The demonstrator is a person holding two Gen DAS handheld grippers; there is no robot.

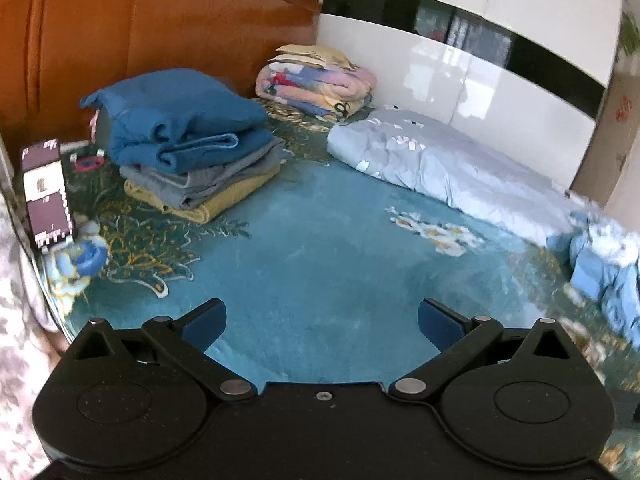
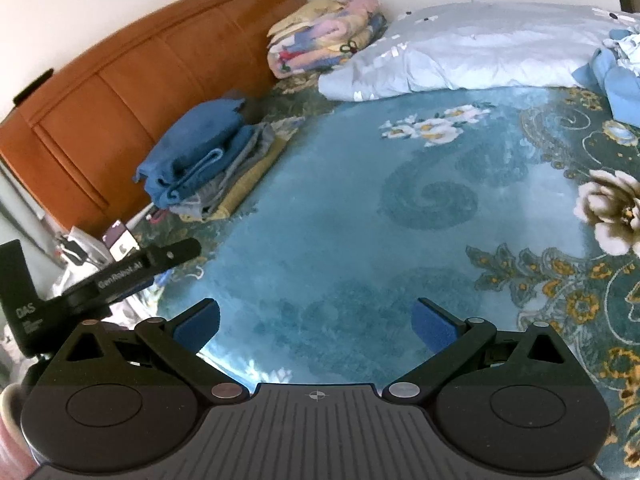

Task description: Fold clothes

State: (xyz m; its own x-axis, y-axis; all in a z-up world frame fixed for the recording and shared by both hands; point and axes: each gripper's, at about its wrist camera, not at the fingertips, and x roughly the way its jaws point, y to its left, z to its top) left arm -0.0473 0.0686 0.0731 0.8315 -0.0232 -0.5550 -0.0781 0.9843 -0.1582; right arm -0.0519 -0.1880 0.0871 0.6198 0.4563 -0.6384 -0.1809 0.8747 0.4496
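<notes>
A stack of folded clothes [image 1: 188,152] lies near the headboard, a blue garment on top of grey and yellow ones; the right wrist view shows the same stack [image 2: 204,168] at the left. Crumpled light-blue clothes [image 1: 608,276] sit at the right edge of the bed, also seen as light-blue clothes [image 2: 618,76] at the far right. My left gripper [image 1: 322,324] is open above the bare teal bedspread, holding nothing. My right gripper [image 2: 316,322] is open too, over the bedspread, empty. The left gripper's body [image 2: 120,276] shows to the right gripper's left.
A teal floral bedspread [image 2: 360,208] covers the bed. A folded pale-blue duvet [image 1: 448,168] lies along the white wall. A folded multicoloured blanket [image 1: 316,84] sits by the orange headboard [image 1: 140,40]. A patterned box [image 1: 44,196] stands at the left edge.
</notes>
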